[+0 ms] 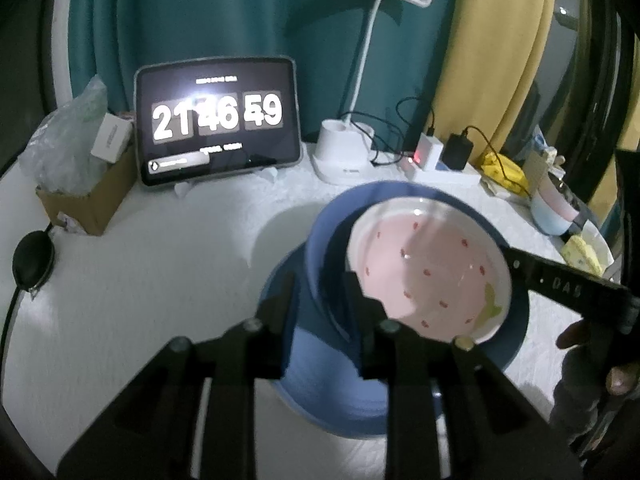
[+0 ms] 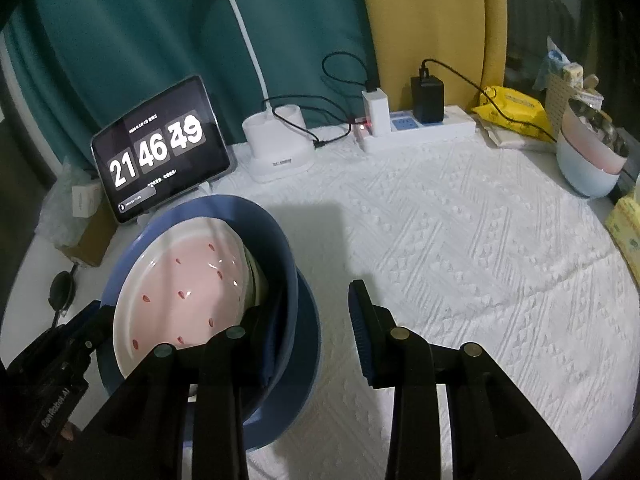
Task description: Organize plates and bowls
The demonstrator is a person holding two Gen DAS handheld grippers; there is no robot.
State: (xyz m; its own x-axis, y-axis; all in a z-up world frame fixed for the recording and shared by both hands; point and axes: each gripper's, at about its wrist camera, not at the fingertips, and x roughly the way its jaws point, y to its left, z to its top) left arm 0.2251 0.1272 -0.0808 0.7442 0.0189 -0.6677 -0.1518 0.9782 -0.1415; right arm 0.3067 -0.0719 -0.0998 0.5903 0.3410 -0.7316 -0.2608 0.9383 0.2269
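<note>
Between the two grippers sits a blue bowl [image 1: 320,248] on a blue plate [image 1: 516,344], with a pink plate [image 1: 432,264] dotted in red leaning tilted inside the bowl. All three rest on a worktop [image 2: 460,232] covered in a white textured cloth.

From the left wrist view, the left gripper [image 1: 318,292] straddles the near wall of the blue bowl: one finger is outside the bowl, the other inside it, against the lower edge of the pink plate. Whether the pads press on the wall I cannot tell. To its right the right gripper [image 1: 568,284] reaches in at the far rim of the bowl, and part of a hand [image 1: 592,360] shows below it.

From the right wrist view, the right gripper [image 2: 312,312] has its jaws apart. Its left finger lies inside the bowl beside the pink plate, with the bowl's wall between the fingers; its right finger, with a blue ribbed pad, hangs over bare cloth, touching nothing. The left gripper [image 2: 80,328] shows at the lower left, at the bowl's rim.

Beyond the grippers stand a tablet [image 2: 160,148] showing a clock, a white lamp [image 2: 276,148], a power strip [image 2: 416,128] with chargers, a yellow pack [image 2: 512,112] and, far right, a pale bowl [image 2: 588,164]. A cardboard box [image 1: 84,200] sits far left
</note>
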